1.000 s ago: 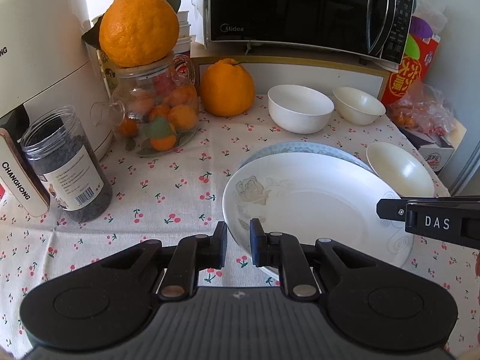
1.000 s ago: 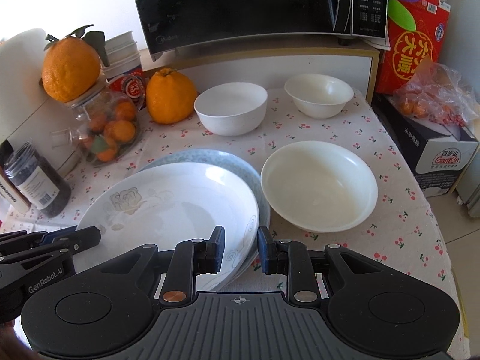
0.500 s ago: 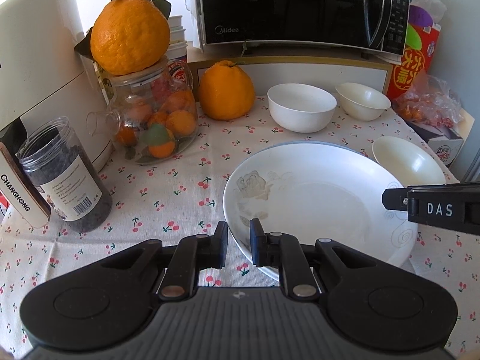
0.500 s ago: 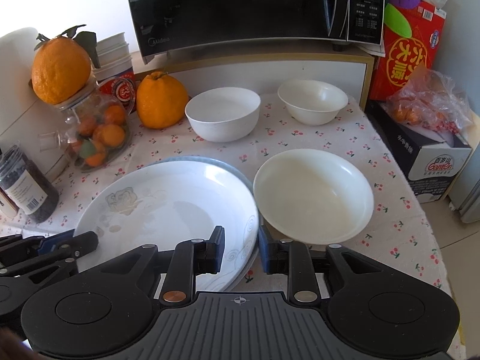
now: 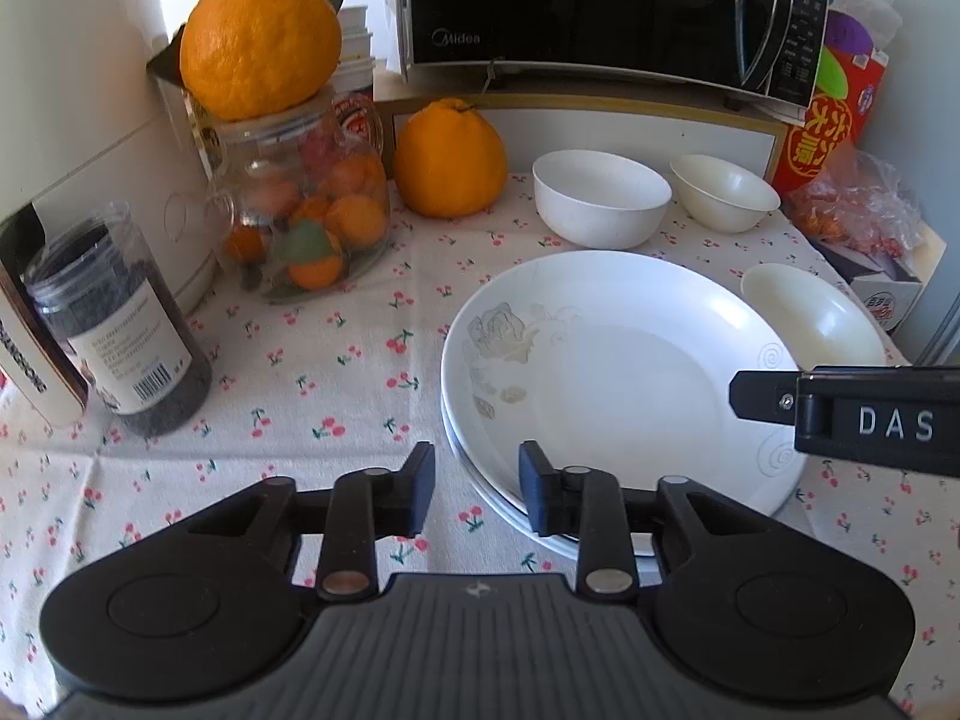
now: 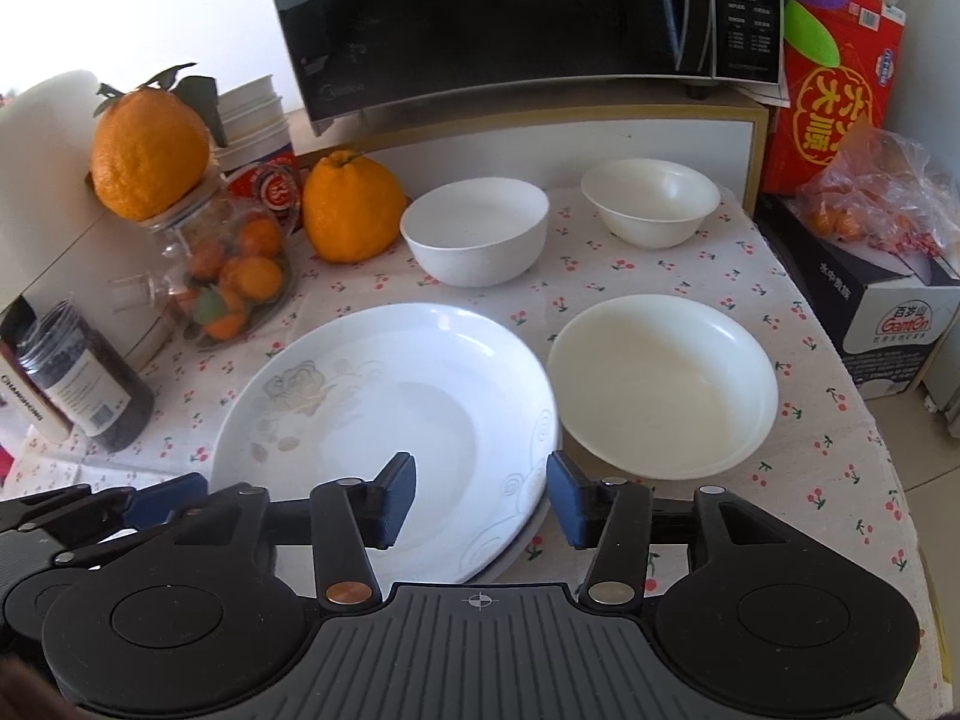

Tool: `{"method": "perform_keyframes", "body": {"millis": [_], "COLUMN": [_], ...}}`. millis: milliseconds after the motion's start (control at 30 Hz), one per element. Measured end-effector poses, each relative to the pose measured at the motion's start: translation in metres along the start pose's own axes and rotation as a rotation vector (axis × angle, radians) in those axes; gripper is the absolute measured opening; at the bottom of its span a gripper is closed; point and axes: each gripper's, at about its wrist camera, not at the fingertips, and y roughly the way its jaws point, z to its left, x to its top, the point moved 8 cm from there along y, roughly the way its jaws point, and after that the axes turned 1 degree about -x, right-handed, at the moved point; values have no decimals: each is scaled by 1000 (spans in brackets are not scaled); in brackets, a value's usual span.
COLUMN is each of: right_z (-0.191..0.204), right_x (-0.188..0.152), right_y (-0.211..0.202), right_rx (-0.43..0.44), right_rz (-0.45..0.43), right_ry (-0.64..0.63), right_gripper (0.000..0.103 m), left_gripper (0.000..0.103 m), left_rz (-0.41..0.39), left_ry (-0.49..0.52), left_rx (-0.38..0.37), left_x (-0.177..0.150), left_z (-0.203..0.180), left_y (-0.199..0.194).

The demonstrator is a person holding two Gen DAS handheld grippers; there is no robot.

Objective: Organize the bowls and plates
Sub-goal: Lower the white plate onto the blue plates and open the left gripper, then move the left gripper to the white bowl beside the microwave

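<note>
A white plate with a grey flower print (image 5: 612,372) (image 6: 390,396) lies stacked on a second plate, whose rim (image 5: 498,510) (image 6: 516,552) peeks out beneath it. My left gripper (image 5: 477,489) straddles the top plate's near-left rim, its jaws opening and its pads off the rim. At the plate's near-right rim my right gripper (image 6: 480,498) is opening too, also clear of the rim. To the right of the stack sits a cream shallow bowl (image 6: 660,384). Behind stand a white bowl (image 6: 474,228) and a small cream bowl (image 6: 651,198).
The cherry-print tablecloth (image 5: 300,396) covers the table. At the left are a dark jar (image 5: 114,324), a glass jar of small oranges (image 5: 306,210) with a large orange on top, and a white appliance (image 5: 78,90). A microwave (image 5: 600,6), another orange (image 5: 450,159) and boxes line the back and right.
The flower plate has come down and now rests squarely on the lower plate. Both grippers, shut on its rim before, have spread their jaws and let it go.
</note>
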Motion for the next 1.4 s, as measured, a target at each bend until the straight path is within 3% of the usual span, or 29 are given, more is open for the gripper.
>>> {"method": "perform_keyframes", "body": {"millis": [133,333,500,600,767,967,1167,1400], "right_z": [3,6,5,1,-8,-9,-21,-49], "right_x": [0,-1,-5,0,24,66,98,111], "right_y": [-4,-16,-26,-30,-29,-14,14,66], "right_rx": [20,65,108,107,68,92,140,185], "right_rz": [4,3,16,12,-9,-53,-85,-41], "right_ry": [-1,4,23,48,43,54,145,299], "right_gripper": [54,63,78,86,88,93,93,93], "left_gripper": [38,62,84,92,97,99,101,100], "left_rz": [4,19,39,46,60,26,-10,-53], "left_ry": [-22,-60,-99,-81,-68,-35,-55,-111], "left_rx": [-17,-38,-44,-37,-15,5,8,-10], "left_x": [0,-5,-10,-10,3,41,80,115], "left_z": [1,1,1,-1,1,-4,-5,-4], "left_y": [-5,-13,-19,-20,-16,-2,24,64]}}
